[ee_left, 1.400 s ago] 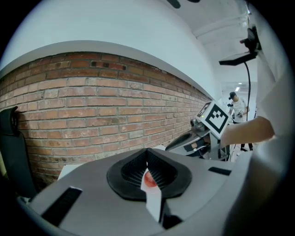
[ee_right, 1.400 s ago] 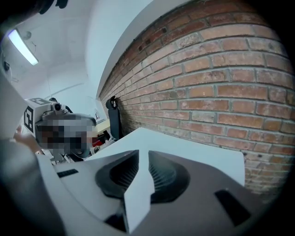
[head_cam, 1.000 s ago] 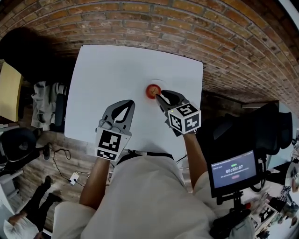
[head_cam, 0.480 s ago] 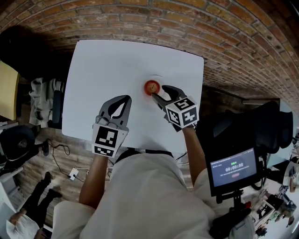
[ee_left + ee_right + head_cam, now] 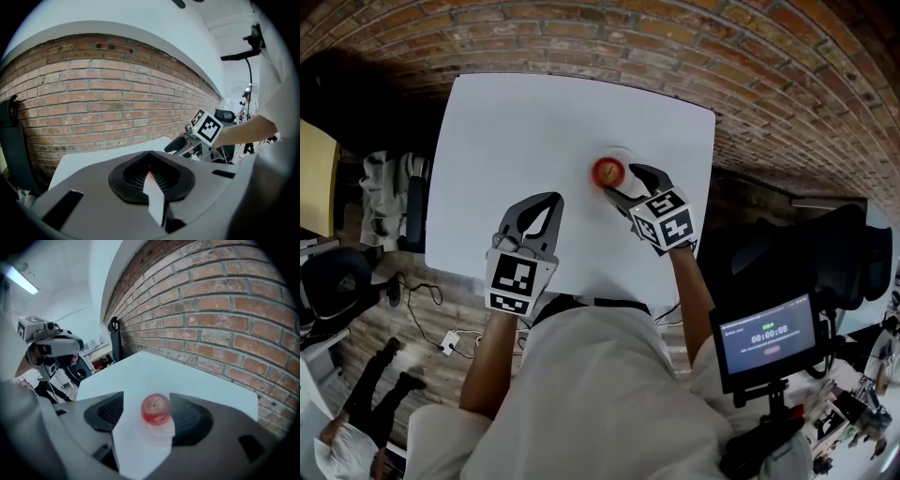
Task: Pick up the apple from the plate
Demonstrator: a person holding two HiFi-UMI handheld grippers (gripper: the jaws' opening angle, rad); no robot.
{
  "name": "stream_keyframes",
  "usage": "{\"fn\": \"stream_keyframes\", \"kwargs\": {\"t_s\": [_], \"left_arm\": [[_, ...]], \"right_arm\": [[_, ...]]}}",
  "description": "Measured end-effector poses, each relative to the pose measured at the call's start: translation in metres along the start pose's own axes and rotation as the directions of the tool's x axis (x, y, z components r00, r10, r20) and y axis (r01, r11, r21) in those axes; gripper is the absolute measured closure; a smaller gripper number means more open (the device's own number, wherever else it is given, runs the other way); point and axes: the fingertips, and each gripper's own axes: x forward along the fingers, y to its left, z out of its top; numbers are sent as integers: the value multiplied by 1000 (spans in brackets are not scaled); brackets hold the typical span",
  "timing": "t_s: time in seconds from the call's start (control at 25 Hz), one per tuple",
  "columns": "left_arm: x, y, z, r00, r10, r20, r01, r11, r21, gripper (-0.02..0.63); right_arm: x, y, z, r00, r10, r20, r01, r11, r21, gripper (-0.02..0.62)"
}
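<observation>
White table point(image 5: 534, 112) | right gripper point(image 5: 619, 180): jaws just opened wide, apple point(image 5: 155, 409) between, ungripped, on plate point(image 5: 165, 431) | left gripper point(image 5: 551, 202) closed, empty | risk: off-centre squeeze, apple rolling away

Worn: white short-sleeved top point(image 5: 591, 394), forearms bare. In hands: left gripper point(image 5: 549, 201), grey plastic shell, leaf-shaped gap between its arms, black ribbed left pads point(image 5: 164, 180). Then right gripper point(image 5: 623, 181), same build but darker grey, black ribbed right pads point(image 5: 190, 420). Each bears white cube with black square markers: left cube point(image 5: 521, 281), right cube point(image 5: 667, 223). Right jaws just been opening, apple point(image 5: 156, 409) between, not pressed.
</observation>
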Motion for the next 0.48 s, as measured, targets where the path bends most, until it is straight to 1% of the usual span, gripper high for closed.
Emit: {"fn": "stream_keyframes", "kwargs": {"t_s": [0.24,0.36,0.48], "left_arm": [[1,2,-5,1000,2,-11,-2,1000,-12,600],[0,1,-5,1000,0,-12,0,1000,-14,600],[2,0,-6,1000,-1,-18,1,1000,-14,600]], "right_arm": [[16,-1,-14,999,16,-38,-19,997,-72,254],[21,-4,-22,998,5,-67,-12,994,-106,247],[27,-9,-29,997,3,-83,-12,994,-111,247]]}}
